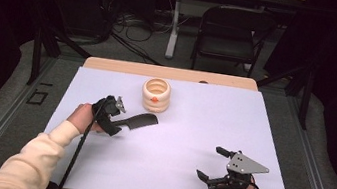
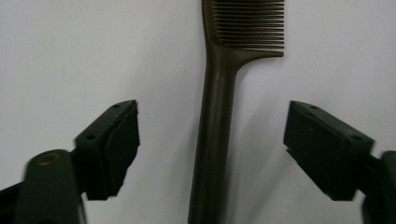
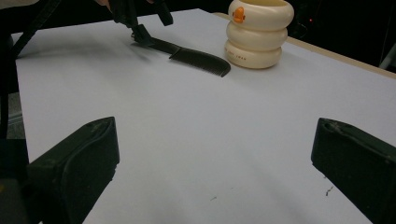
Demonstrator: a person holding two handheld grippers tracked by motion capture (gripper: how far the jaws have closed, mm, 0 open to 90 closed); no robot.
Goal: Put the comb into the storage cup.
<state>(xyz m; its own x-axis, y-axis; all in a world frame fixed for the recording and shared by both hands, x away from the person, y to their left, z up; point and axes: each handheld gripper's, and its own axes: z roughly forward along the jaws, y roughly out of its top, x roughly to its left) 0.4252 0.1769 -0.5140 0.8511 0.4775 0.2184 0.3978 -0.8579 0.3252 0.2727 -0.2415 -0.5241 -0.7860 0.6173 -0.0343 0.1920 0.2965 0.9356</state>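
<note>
A white table (image 1: 174, 141) carries a dark comb (image 2: 219, 116) lying flat just in front of a cream ringed cup (image 1: 156, 94). The left claw (image 2: 212, 140) straddles the comb's handle, pads apart and not touching it. The right claw (image 1: 210, 164) rests well apart, wide open and empty.

Bare desk (image 1: 184, 142) lies open between the two hands. The ribbed cream holder (image 1: 156, 94) stands just beyond the comb (image 1: 140, 120), blocking passage there.
</note>
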